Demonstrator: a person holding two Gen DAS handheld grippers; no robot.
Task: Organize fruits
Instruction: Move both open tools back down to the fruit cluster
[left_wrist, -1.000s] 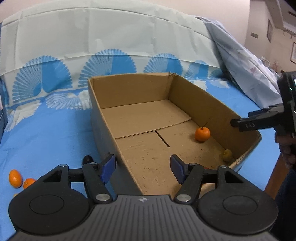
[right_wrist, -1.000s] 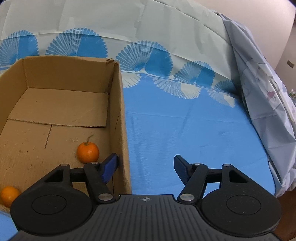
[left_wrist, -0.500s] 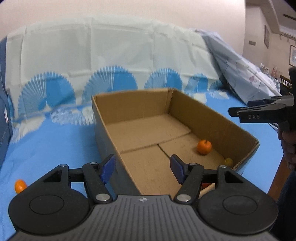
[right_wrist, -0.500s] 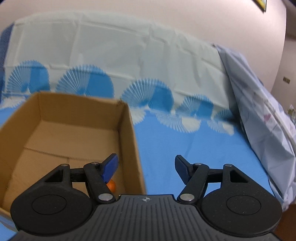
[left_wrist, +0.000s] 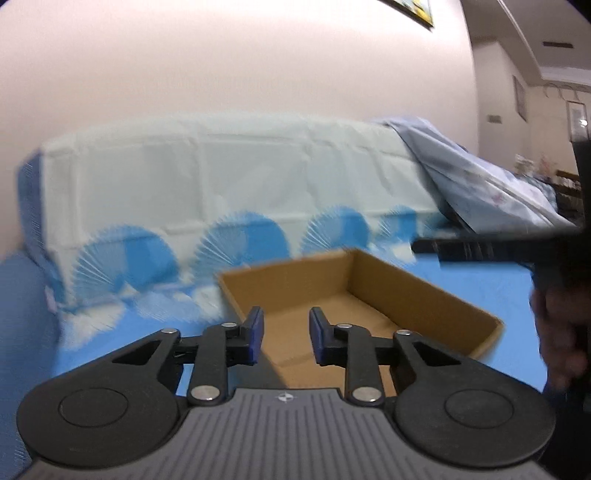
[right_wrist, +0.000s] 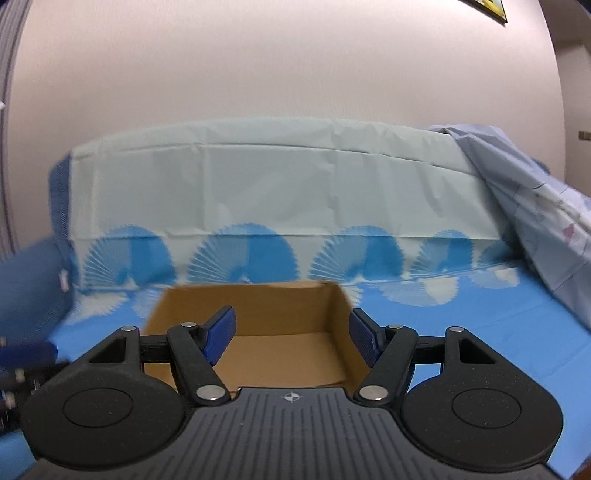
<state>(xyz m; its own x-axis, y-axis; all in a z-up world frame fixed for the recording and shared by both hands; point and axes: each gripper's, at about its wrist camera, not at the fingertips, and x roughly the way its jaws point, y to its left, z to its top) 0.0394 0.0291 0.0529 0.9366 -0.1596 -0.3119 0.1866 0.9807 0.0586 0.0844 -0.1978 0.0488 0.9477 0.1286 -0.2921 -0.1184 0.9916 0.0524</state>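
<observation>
Two grippers: both empty, raised above the box.
Left gripper (left_wrist: 284, 334): fingers narrowly parted.
Right gripper (right_wrist: 291, 332): fingers spread wide.
Cardboard box (right_wrist: 280, 306): on blue bedsheet (right_wrist: 480, 325); fruit hidden.

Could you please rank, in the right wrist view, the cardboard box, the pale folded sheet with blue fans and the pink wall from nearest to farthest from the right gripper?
From the right gripper, open and empty:
1. Cardboard box, straight ahead on the blue bedding, just beyond the fingertips.
2. Pale folded sheet, upright behind the box.
3. Pink wall, behind the sheet.
</observation>
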